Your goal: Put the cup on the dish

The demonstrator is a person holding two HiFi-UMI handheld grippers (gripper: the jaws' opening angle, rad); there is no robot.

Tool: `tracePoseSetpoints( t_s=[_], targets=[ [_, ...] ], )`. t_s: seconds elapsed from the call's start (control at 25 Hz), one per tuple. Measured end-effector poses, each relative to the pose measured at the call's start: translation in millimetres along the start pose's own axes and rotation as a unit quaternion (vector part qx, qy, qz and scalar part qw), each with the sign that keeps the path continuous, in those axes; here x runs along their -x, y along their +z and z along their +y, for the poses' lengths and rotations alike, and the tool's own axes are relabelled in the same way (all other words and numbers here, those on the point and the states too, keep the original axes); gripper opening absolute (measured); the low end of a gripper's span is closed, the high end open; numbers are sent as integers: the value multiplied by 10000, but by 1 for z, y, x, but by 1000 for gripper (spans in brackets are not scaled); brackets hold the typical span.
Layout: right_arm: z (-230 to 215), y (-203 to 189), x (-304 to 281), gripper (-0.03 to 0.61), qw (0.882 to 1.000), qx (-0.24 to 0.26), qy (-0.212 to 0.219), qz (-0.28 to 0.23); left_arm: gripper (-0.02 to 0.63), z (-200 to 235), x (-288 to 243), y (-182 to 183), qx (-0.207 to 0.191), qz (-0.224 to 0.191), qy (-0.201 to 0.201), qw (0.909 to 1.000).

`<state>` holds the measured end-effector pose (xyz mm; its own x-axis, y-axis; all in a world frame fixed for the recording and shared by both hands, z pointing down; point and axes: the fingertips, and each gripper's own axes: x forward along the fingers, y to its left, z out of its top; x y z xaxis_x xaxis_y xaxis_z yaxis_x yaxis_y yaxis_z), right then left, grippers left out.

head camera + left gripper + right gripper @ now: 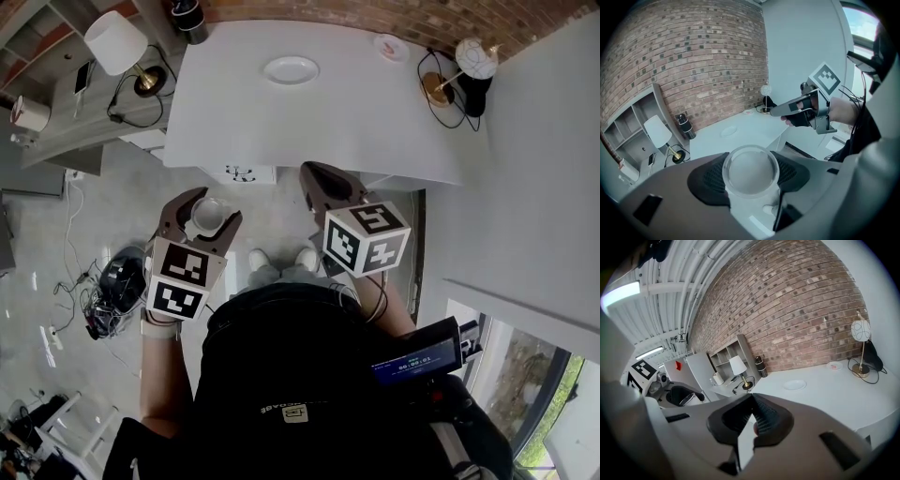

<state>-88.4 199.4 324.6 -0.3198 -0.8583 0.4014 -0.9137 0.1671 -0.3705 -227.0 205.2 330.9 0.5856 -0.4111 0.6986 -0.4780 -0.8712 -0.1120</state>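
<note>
A clear glass cup (207, 217) sits between the jaws of my left gripper (213, 207), which is shut on it, held in the air over the floor short of the white table (375, 122). In the left gripper view the cup (750, 171) fills the gap between the dark pads. The white dish (291, 69) lies empty near the table's far edge, also visible as the dish (728, 131) and dish (794, 385). My right gripper (317, 178) hovers at the table's near edge, shut with nothing in it; its jaws (751, 402) meet.
A small pink-marked saucer (390, 45) and a globe lamp (473, 61) stand at the table's far right. A black bottle (188, 19) stands at the far left corner. A white-shade lamp (117, 45) sits on a side shelf. Cables (94, 300) lie on the floor.
</note>
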Motion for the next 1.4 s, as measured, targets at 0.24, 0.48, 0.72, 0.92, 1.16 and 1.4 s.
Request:
tracePoseSetpoints(
  t_s=[0.24, 0.48, 0.72, 0.92, 1.16, 1.4],
  targets=[
    [11, 3, -10, 3, 10000, 94, -31, 12, 272, 13, 2, -4, -34, -40, -20, 10000],
    [16, 3, -20, 3, 9998, 45, -198, -9, 272, 27, 8, -10, -104, -94, -82, 9999],
    [28, -1, -29, 3, 9993, 36, -384, -29, 272, 42, 13, -17, -210, -170, -157, 9995],
    [37, -19, -36, 3, 9988, -20, -461, 135, 272, 52, 15, -28, -267, -71, -167, 9995],
    [30, -24, -42, 3, 9983, -83, -535, 206, 272, 54, 9, -36, -210, -6, -209, 9996],
    [13, -22, -60, 3, 9987, -151, -415, 258, 272, 64, -8, -30, -118, 75, -152, 9998]
  ],
)
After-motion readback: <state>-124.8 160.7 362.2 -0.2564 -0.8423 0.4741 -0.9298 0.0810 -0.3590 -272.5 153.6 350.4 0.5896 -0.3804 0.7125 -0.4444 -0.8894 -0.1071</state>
